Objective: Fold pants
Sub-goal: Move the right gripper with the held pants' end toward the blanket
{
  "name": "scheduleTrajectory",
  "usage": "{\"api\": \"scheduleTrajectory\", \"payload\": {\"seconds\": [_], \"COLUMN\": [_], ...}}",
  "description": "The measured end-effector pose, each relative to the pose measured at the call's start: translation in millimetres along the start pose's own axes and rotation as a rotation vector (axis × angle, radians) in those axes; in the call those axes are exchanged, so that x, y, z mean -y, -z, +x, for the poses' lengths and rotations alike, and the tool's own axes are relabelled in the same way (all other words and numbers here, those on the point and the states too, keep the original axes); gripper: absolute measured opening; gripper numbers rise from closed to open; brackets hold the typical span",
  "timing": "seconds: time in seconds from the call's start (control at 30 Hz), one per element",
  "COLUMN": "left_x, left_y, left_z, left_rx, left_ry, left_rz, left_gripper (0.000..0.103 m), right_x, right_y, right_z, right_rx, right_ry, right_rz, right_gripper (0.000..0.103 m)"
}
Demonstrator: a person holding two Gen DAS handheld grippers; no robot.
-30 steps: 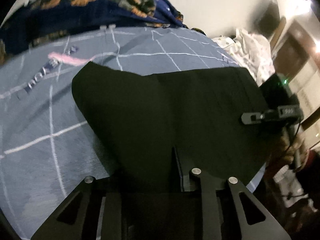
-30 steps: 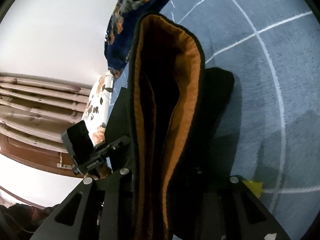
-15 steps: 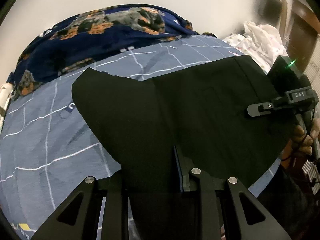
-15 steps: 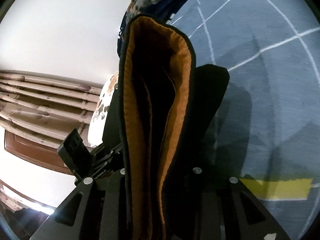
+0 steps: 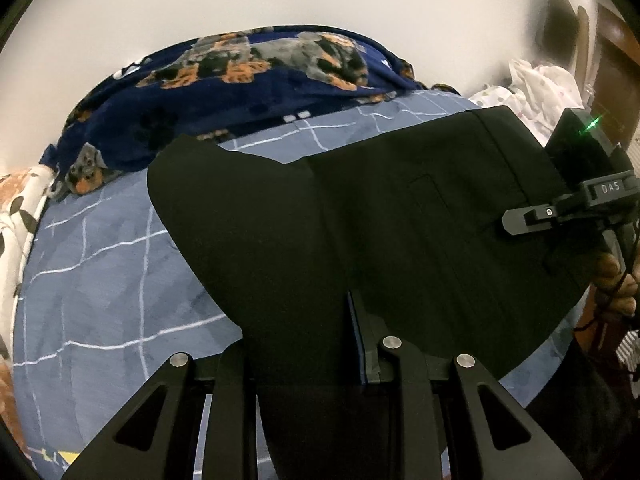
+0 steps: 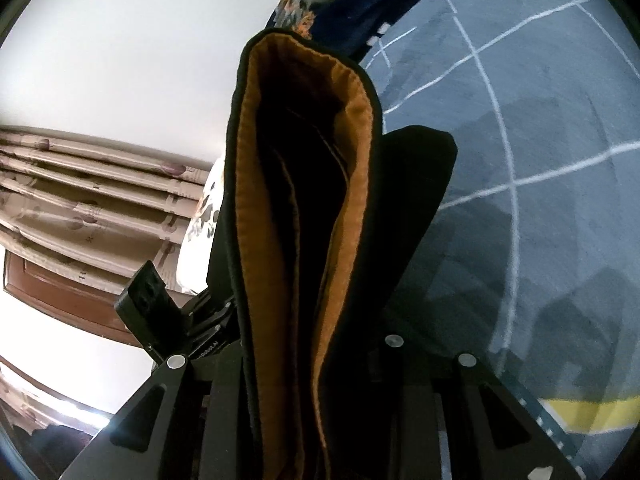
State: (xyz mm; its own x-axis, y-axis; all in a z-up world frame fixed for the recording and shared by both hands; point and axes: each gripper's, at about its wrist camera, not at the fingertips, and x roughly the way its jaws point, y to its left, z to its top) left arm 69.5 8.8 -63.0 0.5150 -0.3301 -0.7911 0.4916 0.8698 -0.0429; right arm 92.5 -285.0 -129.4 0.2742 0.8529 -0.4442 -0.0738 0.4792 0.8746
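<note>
The black pants hang spread wide above the blue bed sheet, held up between my two grippers. My left gripper is shut on the pants' near edge. My right gripper shows at the right of the left wrist view, shut on the other edge. In the right wrist view the pants' waistband stands upright with its orange lining showing, clamped in my right gripper. My left gripper shows at lower left there.
A dark blue dog-print blanket lies bunched along the far side of the bed by the white wall. White clothes are piled at the right. A floral pillow lies at the left. Curtains hang beside the bed.
Both grippers have risen with the pants, lifting them higher off the sheet. More of the blanket and wall have come into the left wrist view.
</note>
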Motion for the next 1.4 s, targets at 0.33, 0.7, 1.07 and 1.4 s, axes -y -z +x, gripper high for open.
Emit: {"api": "scheduleTrajectory", "payload": {"seconds": [0.33, 0.7, 1.07, 1.4], "left_x": [-36.1, -71.5, -102.5, -131.3], "left_y": [-11.8, -29.7, -53.6, -80.3], "left_z": [1.2, 16.9, 42.6, 67.1], "left_rx": [0.017, 0.024, 0.029, 0.039], "left_ry": [-0.039, -0.068, -0.088, -0.114], "left_rz": [-0.041, -0.069, -0.108, -0.123], "left_gripper": [0.024, 0.024, 0.024, 0.024], "right_x": [-10.7, -29.1, -26.9, -18.8], "right_y": [-19.0, -52.2, -90.0, -128.2], "right_z": [21.6, 54.1, 79.2, 102.4], "right_rx": [-0.021, -0.034, -0.028, -0.006], "right_ry": [-0.01, -0.009, -0.004, -0.027], "right_rz": [-0.027, -0.044, -0.044, -0.031], "right_gripper": [0.025, 0.025, 0.025, 0.025]}}
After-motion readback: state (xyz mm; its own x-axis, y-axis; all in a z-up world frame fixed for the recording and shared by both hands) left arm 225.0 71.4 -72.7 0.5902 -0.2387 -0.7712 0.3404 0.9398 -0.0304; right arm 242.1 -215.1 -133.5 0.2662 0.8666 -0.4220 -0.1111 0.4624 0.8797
